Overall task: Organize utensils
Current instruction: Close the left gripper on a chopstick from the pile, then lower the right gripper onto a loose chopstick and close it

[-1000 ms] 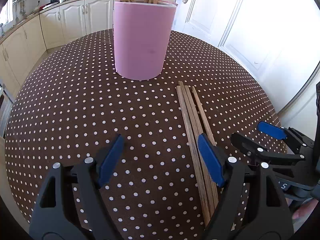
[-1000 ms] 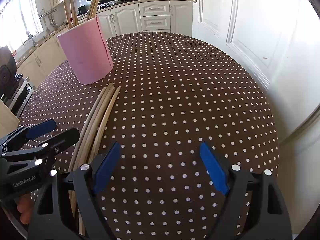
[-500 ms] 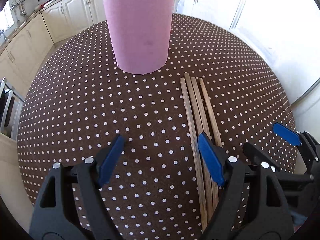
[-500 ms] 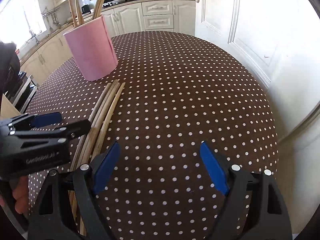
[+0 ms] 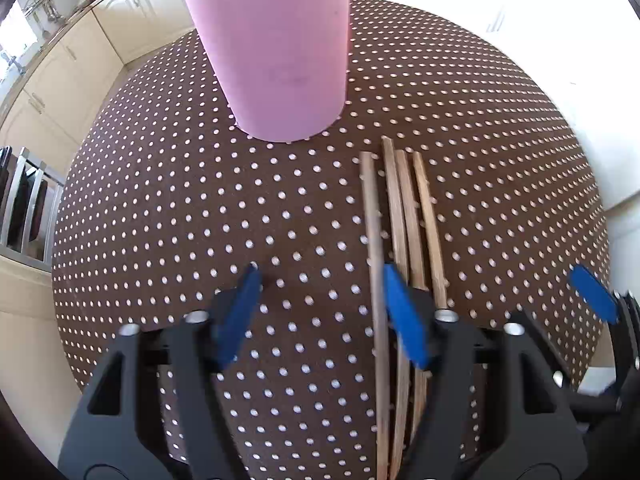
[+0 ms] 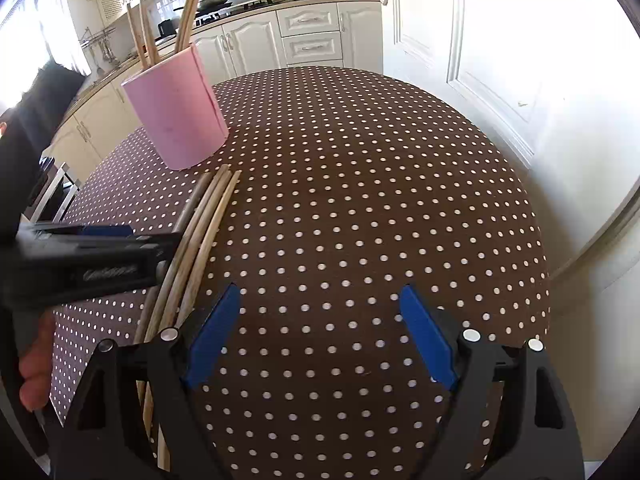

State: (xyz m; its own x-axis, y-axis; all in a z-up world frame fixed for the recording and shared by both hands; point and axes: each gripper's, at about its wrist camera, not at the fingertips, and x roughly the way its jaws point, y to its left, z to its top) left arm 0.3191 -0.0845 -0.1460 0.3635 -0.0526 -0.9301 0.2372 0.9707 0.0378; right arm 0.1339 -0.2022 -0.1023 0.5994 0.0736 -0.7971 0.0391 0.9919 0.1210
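One chopstick (image 5: 374,248) is being gathered between the left tool's (image 5: 320,312) closing, not-yet-clamped jaws; next, clamping and lifting toward the pink cup (image 5: 276,52).

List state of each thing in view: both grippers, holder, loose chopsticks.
left gripper: open, jaws just closing in; one chopstick between them, not clamped
right gripper: open, nothing between jaws
pink holder: upright, chopsticks standing inside
other loose chopsticks: flat on table, side by side

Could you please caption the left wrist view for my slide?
Left gripper, jaws just closing, brackets one chopstick beside three others near the pink holder.
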